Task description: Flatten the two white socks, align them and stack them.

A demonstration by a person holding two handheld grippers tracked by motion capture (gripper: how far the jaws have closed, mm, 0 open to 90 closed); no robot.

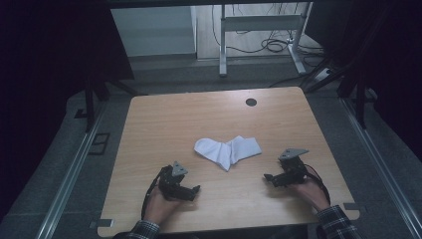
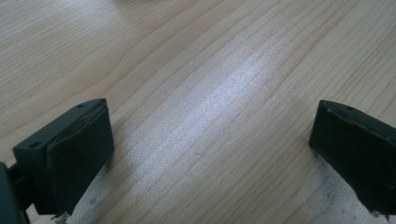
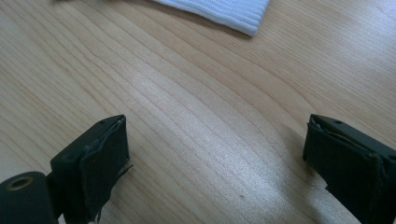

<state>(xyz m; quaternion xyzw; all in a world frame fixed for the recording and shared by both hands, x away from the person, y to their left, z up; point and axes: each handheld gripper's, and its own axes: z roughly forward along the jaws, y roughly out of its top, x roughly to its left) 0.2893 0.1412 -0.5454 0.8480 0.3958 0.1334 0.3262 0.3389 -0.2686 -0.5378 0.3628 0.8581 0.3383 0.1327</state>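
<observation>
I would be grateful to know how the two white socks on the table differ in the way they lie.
The left sock lies with its rounded end toward the table's left, while the right sock points its squared, ribbed end to the right. The left sock sits nearer the left gripper; the right sock is nearer the right gripper, whose own view shows its ribbed edge. Both are white, lie flat on the table, overlap in the middle, and are untouched.

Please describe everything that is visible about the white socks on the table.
The white socks lie flat near the middle of the wooden table, two pieces overlapping in a loose V shape that points toward the person. The fabric looks soft and finely ribbed, as the right gripper view shows at one edge. Neither the left gripper nor the right gripper touches them; both rest open on the table, nearer the person.
</observation>
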